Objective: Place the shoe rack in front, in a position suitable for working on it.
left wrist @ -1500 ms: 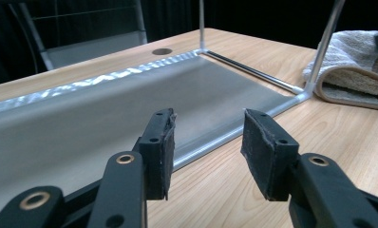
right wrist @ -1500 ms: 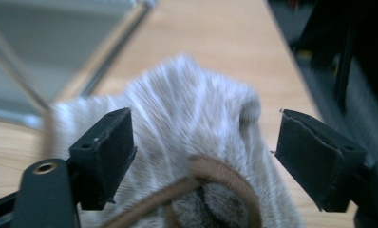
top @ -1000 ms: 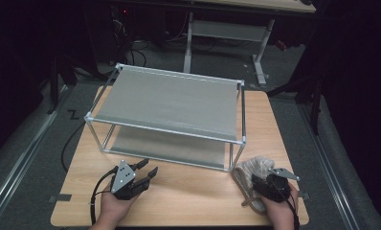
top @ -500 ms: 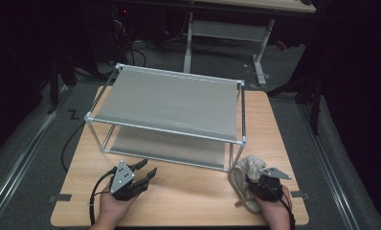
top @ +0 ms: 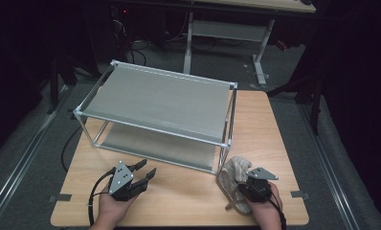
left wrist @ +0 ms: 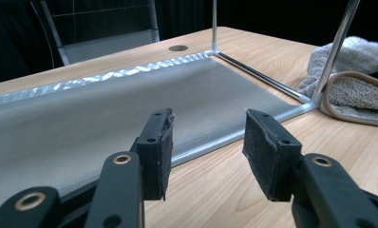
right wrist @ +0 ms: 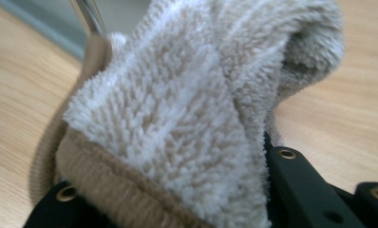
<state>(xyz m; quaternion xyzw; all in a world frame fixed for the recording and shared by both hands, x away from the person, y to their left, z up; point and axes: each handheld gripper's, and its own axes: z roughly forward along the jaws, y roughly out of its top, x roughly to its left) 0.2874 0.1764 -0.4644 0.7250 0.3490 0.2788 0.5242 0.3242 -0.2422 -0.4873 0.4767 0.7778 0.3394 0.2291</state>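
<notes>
- The right gripper (top: 248, 184) sits at the near right corner of the wooden table (top: 270, 124), its jaws just closing and now clamped on a fluffy cream towel (top: 237, 168) with a tan hem
- In the right gripper view the towel (right wrist: 187, 109) bunches up between the black jaws, the pile standing high over them and the tan edge folded along the lower left
- The towel lies just beside the near right leg of the metal rack (top: 162, 100), and part of it looks to touch the foot of that leg
- The rack, a two-level frame with grey fabric shelves, takes up the middle of the table and stands between the hands and the far edge
- The left gripper (top: 145, 170) rests at the near left, jaws apart with nothing between them, pointing at the rack's lower shelf (left wrist: 106, 109)
- In the left gripper view the towel (left wrist: 353, 80) shows far right, behind the rack's corner post
- A second desk (top: 227, 28) stands on the floor beyond
</notes>
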